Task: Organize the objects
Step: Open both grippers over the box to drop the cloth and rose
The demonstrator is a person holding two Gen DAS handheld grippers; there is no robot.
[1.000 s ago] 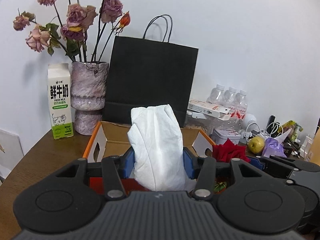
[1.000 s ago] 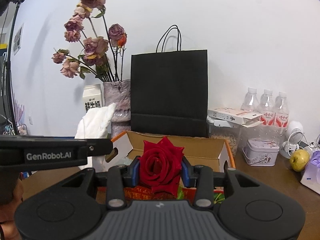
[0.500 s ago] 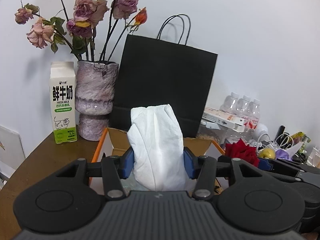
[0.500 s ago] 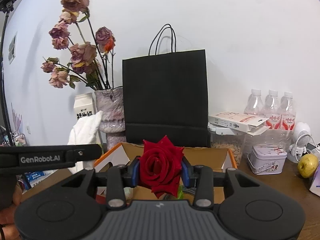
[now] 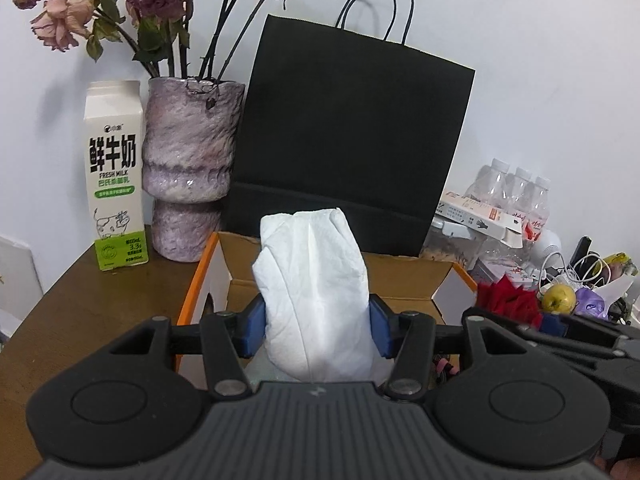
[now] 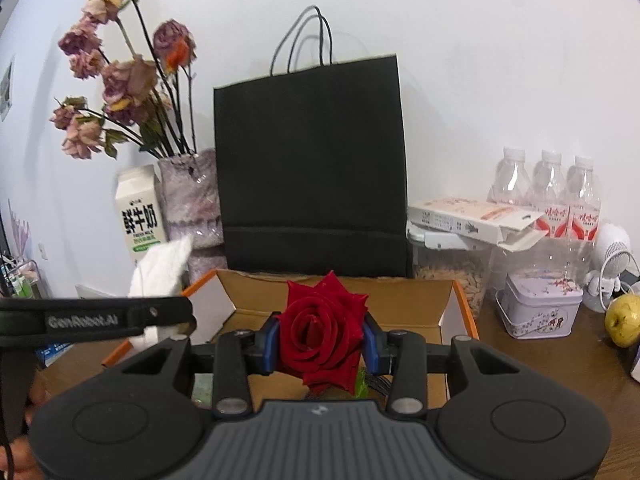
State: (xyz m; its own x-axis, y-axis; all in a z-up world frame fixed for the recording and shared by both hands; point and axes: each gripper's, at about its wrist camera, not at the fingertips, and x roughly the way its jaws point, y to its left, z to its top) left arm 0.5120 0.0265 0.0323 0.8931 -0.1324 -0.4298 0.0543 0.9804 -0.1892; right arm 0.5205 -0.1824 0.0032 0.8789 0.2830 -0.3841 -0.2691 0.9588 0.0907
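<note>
My left gripper [image 5: 316,330] is shut on a white folded tissue pack [image 5: 314,296] and holds it above the open cardboard box [image 5: 400,280] with orange edges. My right gripper [image 6: 320,344] is shut on a red rose [image 6: 322,332] over the same box [image 6: 340,296]. The tissue pack [image 6: 162,268] and left gripper show at the left of the right wrist view. The rose [image 5: 506,300] shows at the right of the left wrist view.
A black paper bag [image 5: 348,140] stands behind the box. A purple vase of dried roses [image 5: 190,168] and a milk carton [image 5: 116,176] stand at the left. Water bottles [image 6: 548,196], a tin [image 6: 540,306], a green apple [image 6: 622,320] and cables crowd the right.
Both grippers have moved nearer to the box and the bag, each still holding its object. The bag and vase look larger now.
</note>
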